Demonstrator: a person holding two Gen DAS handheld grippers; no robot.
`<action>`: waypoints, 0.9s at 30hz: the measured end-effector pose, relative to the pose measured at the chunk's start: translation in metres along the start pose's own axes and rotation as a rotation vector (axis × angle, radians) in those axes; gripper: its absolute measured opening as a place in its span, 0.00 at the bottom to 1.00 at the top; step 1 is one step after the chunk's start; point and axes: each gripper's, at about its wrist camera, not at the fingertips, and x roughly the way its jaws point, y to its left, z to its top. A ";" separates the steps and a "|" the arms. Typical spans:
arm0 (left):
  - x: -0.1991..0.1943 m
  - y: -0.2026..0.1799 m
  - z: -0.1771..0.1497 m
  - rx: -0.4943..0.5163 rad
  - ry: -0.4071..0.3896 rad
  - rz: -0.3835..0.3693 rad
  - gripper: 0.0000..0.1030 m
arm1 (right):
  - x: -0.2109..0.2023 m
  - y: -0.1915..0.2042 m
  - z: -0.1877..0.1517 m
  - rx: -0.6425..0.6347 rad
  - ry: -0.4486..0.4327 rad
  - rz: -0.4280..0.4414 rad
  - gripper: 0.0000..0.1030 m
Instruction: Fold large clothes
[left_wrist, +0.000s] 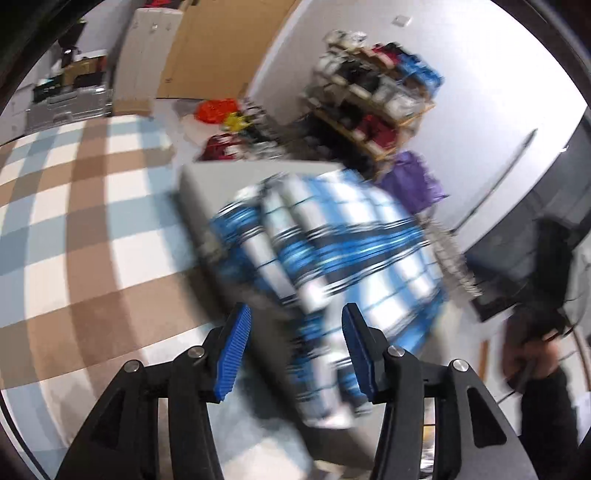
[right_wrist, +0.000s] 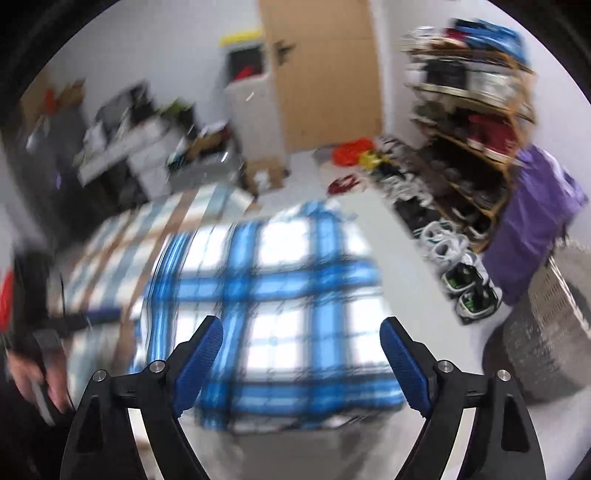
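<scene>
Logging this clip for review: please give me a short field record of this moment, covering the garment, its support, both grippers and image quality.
garment: blue and white checked cloth, bunched, not flat
support: pale grey surface under the cloth
left gripper: open, blue ribbed pads apart, cloth seen between them, no pad pressing on it
right gripper: wide open above the cloth, nothing held
nearby: brown, white and pale blue checked rug; wooden shoe rack; purple bag
image quality: heavy motion blur in both views
</scene>
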 end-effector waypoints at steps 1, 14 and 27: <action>-0.001 -0.008 0.003 0.022 0.001 -0.019 0.45 | 0.009 0.006 -0.003 -0.017 0.034 -0.014 0.85; 0.100 -0.021 0.042 0.162 0.193 0.098 0.45 | 0.072 0.044 -0.051 -0.144 0.172 -0.253 1.00; 0.016 -0.045 0.025 0.177 0.047 0.113 0.49 | -0.024 0.050 -0.069 0.138 -0.086 -0.091 1.00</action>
